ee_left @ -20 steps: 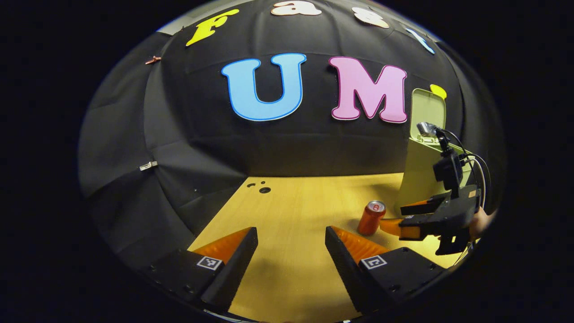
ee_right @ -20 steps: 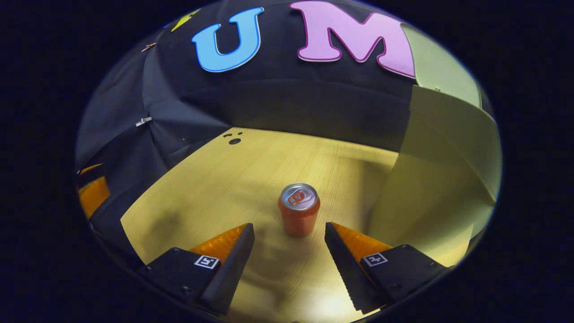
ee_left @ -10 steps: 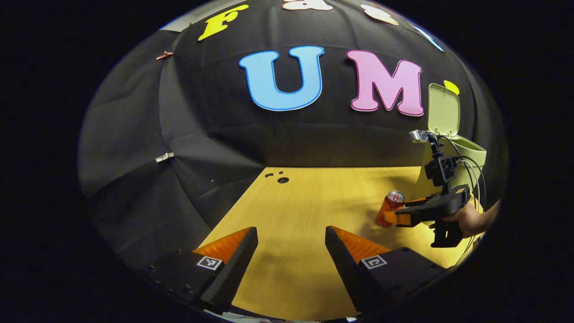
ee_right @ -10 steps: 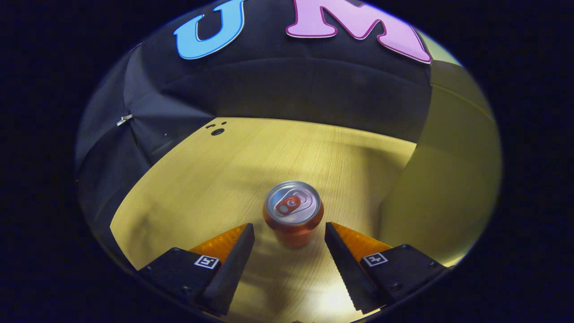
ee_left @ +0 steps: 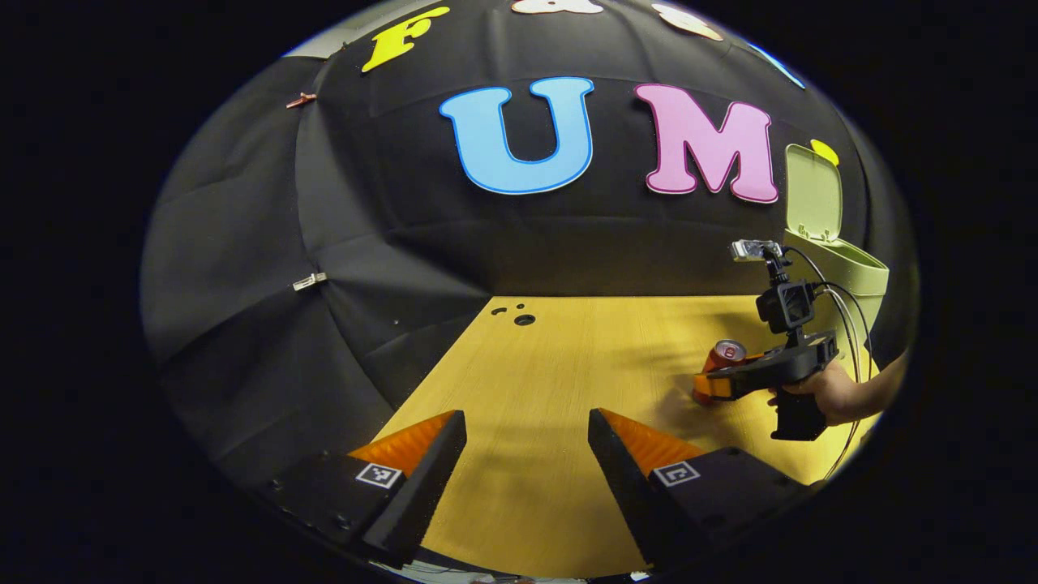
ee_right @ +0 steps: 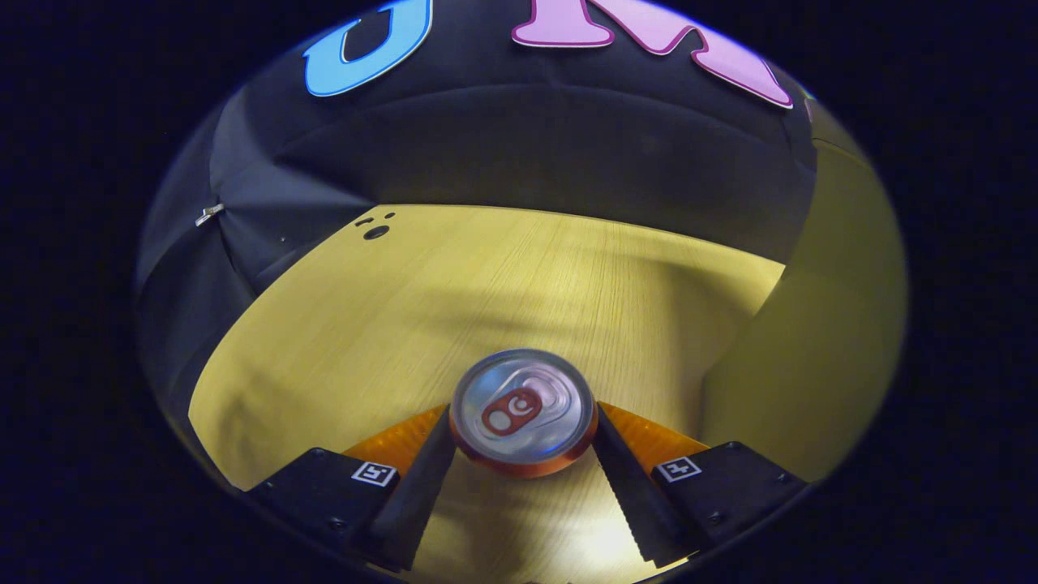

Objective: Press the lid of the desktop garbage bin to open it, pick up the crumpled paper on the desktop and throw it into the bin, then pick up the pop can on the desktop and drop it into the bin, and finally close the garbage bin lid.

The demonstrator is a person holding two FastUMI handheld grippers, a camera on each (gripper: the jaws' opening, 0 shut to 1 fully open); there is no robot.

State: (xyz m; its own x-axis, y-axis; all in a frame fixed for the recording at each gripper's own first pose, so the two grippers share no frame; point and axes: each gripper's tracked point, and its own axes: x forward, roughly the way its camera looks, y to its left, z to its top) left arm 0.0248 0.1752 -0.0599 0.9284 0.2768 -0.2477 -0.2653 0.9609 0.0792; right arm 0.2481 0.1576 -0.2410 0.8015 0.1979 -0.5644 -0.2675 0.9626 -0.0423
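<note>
Right hand-held gripper [ee_right: 523,478] has its two wedge-shaped fingers spread apart, one on each side of the single orange cylindrical pop can with a round silver aluminium top [ee_right: 523,414]. In the right gripper view the can stands upright at 6 o'clock, between the ridged inner faces of the fingers; whether those faces touch its wall cannot be told. Under it lies the pale yellow wood-grain table [ee_right: 486,276], smooth and flat, with one larger and two smaller round holes near its far corner at 10 o'clock.

At 3 o'clock in that view rises the smooth wall of the one pale green plastic garbage bin [ee_right: 819,324], just beside the can. In the left gripper view the bin [ee_left: 847,272] stands at 3 o'clock with its rounded rectangular lid [ee_left: 813,195] tipped up and open.

Left hand-held gripper [ee_left: 527,478] is held over bare table at 6 o'clock, its two fingers wide apart with nothing between them. Farther off at 3 o'clock, a person's hand [ee_left: 827,393] holds the right hand-held gripper [ee_left: 714,388] at the can [ee_left: 724,361].
</note>
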